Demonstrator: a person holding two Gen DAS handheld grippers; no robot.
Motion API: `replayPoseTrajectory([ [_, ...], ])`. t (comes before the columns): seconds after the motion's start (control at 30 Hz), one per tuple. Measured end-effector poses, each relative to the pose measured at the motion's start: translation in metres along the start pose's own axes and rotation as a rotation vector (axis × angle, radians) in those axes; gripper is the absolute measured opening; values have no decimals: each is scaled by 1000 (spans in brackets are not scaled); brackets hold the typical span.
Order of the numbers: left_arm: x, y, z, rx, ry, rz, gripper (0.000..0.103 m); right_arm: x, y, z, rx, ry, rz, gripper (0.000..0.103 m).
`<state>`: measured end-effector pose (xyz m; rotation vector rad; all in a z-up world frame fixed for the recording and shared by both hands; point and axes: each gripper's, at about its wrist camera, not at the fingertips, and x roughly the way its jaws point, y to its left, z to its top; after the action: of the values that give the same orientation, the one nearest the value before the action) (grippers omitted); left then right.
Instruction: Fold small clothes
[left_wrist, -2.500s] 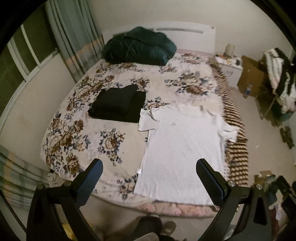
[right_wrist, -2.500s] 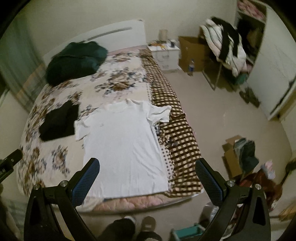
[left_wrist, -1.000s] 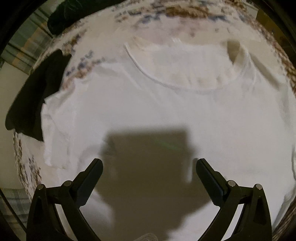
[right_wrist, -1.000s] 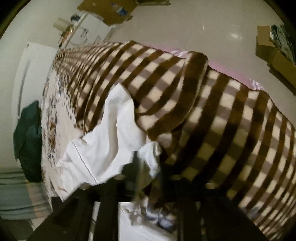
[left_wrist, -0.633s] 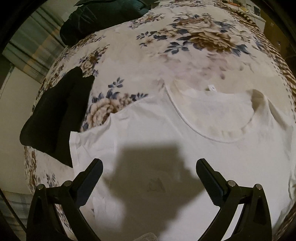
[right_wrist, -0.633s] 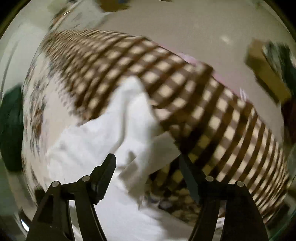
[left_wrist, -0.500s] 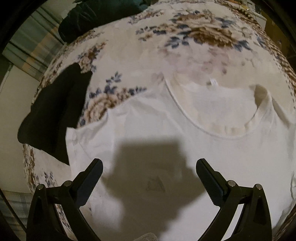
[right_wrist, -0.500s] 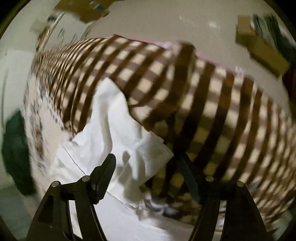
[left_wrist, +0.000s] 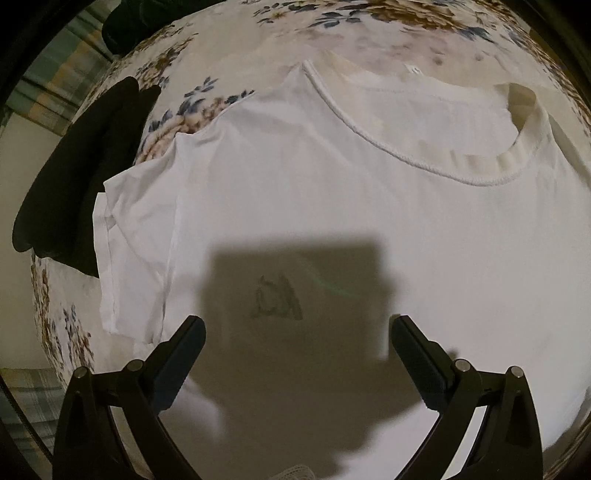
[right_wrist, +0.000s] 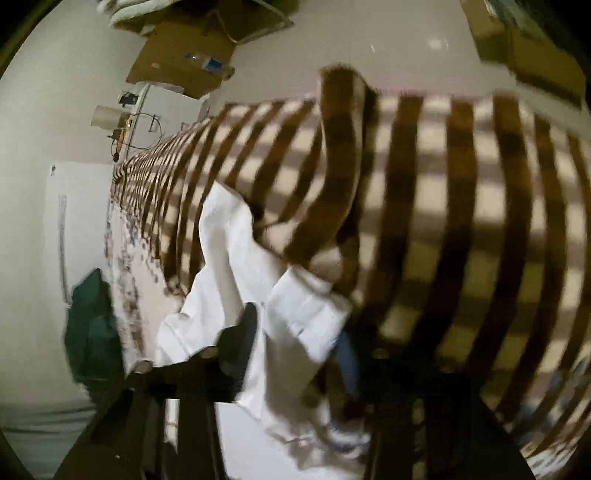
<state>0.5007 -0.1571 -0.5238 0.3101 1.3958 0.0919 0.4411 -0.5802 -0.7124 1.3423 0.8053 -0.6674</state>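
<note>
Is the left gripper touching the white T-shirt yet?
Cannot tell. In the left wrist view the left gripper is open over the white T-shirt and casts a shadow on it, but no contact or gap shows plainly.

T-shirt (left_wrist: 369, 206) on bedspread (left_wrist: 332, 33), folded garment (left_wrist: 85, 173) left

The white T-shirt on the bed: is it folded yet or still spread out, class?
Still spread out. The white T-shirt lies flat on the floral bedspread, neckline and left sleeve showing, under the open left gripper.
</note>
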Motion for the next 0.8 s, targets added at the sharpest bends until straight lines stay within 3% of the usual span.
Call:
replayPoseTrajectory([
  [0.1,0,1,-3,5,-2,-1,103,-16,2,-2,-67,-42,-39,15],
  [0.2,-2,4,-7,0,-8,-2,103,-28,19,-8,-146,-105,-91,12],
  [0.3,-8,14,-12,-29,-15,-14,103,-40,50,-20,-260,-161,-85,11],
  [0.43,-18,36,-22,-84,-36,-17,103,-40,119,-73,-582,-151,-41,11],
  [0.53,-20,52,-30,-123,-34,-11,103,-20,156,-136,-836,-59,-20,11],
  [0.67,-11,74,-48,-166,3,-2,103,32,169,-233,-1140,190,-68,11],
  [0.73,-5,85,-57,-178,21,-2,103,47,161,-256,-1194,331,-99,17],
  [0.8,-2,100,-68,-195,24,0,103,30,149,-253,-1150,383,-33,35],
])
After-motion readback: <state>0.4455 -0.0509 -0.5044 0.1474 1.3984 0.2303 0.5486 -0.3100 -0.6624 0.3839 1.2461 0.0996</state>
